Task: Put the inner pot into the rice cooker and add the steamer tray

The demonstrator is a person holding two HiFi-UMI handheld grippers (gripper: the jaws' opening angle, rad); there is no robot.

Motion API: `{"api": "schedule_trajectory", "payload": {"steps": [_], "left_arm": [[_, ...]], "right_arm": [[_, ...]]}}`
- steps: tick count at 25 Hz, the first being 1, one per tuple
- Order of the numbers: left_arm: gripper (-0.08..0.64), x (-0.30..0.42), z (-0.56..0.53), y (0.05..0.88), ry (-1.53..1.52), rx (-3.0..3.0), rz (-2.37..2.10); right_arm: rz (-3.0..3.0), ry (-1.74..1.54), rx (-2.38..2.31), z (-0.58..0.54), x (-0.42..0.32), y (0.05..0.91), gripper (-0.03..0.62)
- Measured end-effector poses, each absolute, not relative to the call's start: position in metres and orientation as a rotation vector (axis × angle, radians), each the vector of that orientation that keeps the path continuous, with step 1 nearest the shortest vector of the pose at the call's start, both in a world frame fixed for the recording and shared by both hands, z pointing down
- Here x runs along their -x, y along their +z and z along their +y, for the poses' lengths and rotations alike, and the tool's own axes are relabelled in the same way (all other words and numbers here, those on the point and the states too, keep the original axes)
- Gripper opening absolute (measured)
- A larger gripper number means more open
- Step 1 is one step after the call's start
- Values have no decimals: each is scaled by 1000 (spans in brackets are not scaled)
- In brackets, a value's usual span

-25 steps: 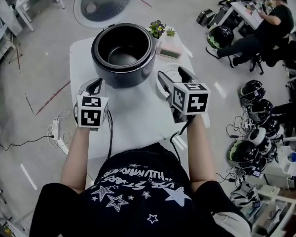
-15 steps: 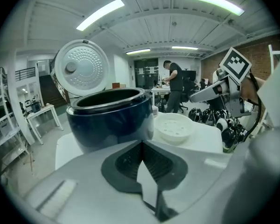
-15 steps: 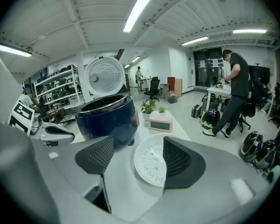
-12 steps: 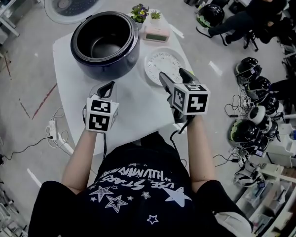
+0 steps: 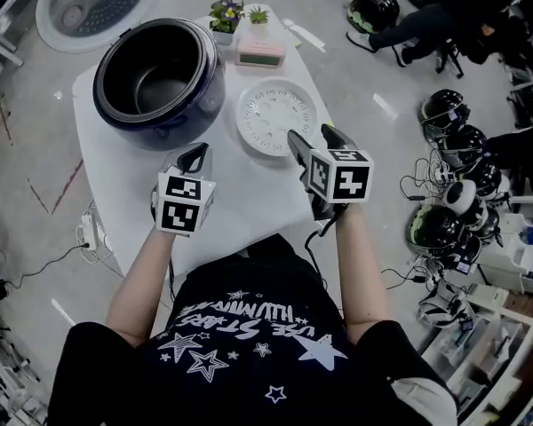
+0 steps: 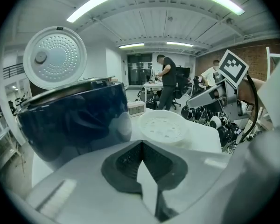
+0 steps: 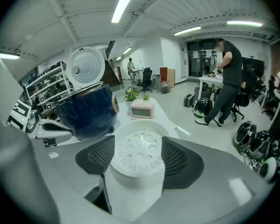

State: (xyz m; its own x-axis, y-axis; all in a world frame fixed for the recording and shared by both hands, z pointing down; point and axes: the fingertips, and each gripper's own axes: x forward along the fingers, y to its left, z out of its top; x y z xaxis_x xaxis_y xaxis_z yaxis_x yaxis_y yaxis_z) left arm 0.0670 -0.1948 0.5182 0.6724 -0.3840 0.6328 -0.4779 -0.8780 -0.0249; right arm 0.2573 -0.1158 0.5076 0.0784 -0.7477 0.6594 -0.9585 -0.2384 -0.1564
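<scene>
One risk: steamer tray (image 5: 275, 118) lies flat beside rice cooker (image 5: 179, 121), so a bad rim bite skids it across the slick white table (image 5: 249, 198). Right claw (image 5: 310, 134) wide, just narrowing, pads off it. Left claw (image 5: 195, 154) shut, empty. Inner pot (image 5: 151, 78) looks seated. Helmets (image 5: 444, 109) crowd the floor.

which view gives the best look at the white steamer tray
The head view: the steamer tray shows from above, its round outline and holes plain. The right gripper view frames the tray between open jaws that hide its sides. The left gripper view shows the tray small and nearly edge-on.
</scene>
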Motion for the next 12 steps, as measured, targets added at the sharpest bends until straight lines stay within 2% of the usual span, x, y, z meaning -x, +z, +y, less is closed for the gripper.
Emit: {"api": "schedule_trajectory", "payload": {"steps": [12], "left_arm": [[5,-96,-208,553,1046,-2590,-801]], "right_arm": [[-1649,1064,-1937,-132,-318,563,314]]}}
